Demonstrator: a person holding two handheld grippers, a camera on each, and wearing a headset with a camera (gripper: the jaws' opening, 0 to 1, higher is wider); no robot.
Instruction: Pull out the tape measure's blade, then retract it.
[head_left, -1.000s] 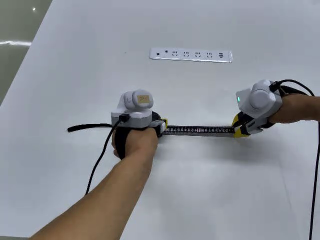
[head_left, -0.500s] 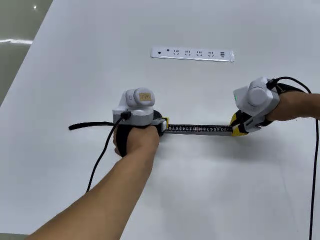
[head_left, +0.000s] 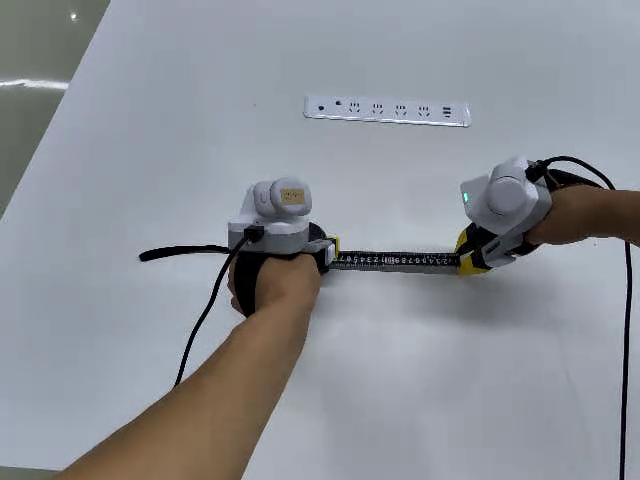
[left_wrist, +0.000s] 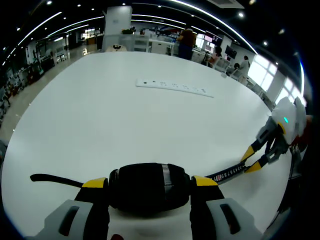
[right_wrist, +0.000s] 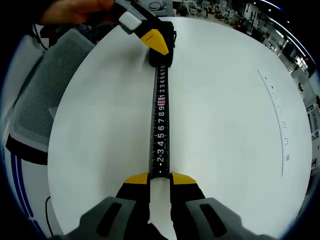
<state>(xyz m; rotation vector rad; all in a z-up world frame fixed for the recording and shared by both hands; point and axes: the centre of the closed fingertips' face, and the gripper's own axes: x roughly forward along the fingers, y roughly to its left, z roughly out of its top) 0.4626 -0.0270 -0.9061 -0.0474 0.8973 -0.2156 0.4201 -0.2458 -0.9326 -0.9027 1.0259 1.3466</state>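
Strap: thin black band (head_left: 175, 252) lying flat on the table (head_left: 400, 400), left of the case (left_wrist: 149, 187).
Left gripper (head_left: 325, 250): rounded white housing; yellow-tipped jaws closed against both sides of the case; black cable (head_left: 200, 320) trails toward the near edge.
Case: black, rounded and smooth with a grey band, resting on the table at centre-left.
Blade (head_left: 395, 260): narrow dark strip with white numerals, drawn out straight to the right, low along the tabletop.
Right gripper (right_wrist: 160, 179): jaws nearly together, pinching the blade's end between yellow tips.
Table: matte white and broad, with open room near, far and on both sides of the tape.
Power strip (head_left: 387, 110): long, flat, white, on the far side, well apart.
Room: glossy grey floor (head_left: 40, 60) past the table's left edge; ceiling light strips over a large hall.
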